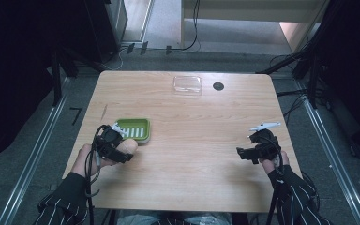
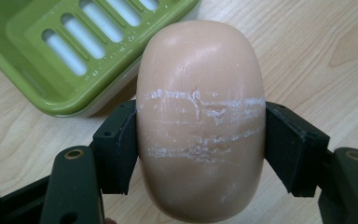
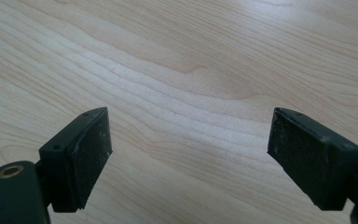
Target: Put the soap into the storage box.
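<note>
While left tongs clamp scuffed peach soap bar, right tongs gape wide.

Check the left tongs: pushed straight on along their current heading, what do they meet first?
The left tongs are shut on the soap bar, which leads. Ahead and slightly to one side sits the green soap dish; the soap would probably reach its near rim first, though depth is unclear.
</note>
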Motion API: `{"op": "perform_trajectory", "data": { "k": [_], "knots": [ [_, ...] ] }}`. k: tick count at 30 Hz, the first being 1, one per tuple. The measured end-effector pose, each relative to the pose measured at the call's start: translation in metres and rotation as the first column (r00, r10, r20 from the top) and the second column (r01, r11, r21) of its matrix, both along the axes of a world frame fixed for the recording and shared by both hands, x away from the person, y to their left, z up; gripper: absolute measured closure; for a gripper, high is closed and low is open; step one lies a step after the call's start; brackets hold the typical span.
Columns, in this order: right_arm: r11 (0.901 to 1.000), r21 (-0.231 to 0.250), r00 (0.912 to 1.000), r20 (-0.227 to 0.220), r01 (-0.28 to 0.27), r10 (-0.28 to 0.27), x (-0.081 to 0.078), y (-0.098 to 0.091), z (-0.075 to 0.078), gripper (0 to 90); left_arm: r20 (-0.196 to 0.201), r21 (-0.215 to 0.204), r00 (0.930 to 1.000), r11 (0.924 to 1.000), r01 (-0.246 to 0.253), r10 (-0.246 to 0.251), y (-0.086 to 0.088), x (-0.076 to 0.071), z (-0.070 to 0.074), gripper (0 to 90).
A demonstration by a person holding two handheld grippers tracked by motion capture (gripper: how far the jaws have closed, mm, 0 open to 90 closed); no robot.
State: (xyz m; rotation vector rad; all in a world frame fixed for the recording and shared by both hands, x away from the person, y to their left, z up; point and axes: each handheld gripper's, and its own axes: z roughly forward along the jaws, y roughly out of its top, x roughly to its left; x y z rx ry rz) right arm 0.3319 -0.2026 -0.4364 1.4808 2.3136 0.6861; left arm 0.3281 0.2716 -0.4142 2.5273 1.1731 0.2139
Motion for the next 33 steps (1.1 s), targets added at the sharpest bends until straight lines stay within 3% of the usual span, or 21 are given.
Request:
{"op": "perform_trajectory", "data": {
  "k": [8, 33],
  "knots": [
    [1.0, -0.004, 1.0, -0.004, -0.003, 0.003, 0.001, 0.001, -0.001, 14.1, 0.023, 0.009, 0.9997, 0.9999, 0.005, -0.006, 0.0, 0.006, 0.005, 33.8],
    [0.9999, -0.01, 0.9999, -0.004, -0.012, 0.012, 0.0, 0.002, -0.001, 14.1, 0.066, -0.027, 0.9976, 0.9995, -0.018, 0.02, 0.005, 0.027, 0.013, 33.8]
  ]
}}
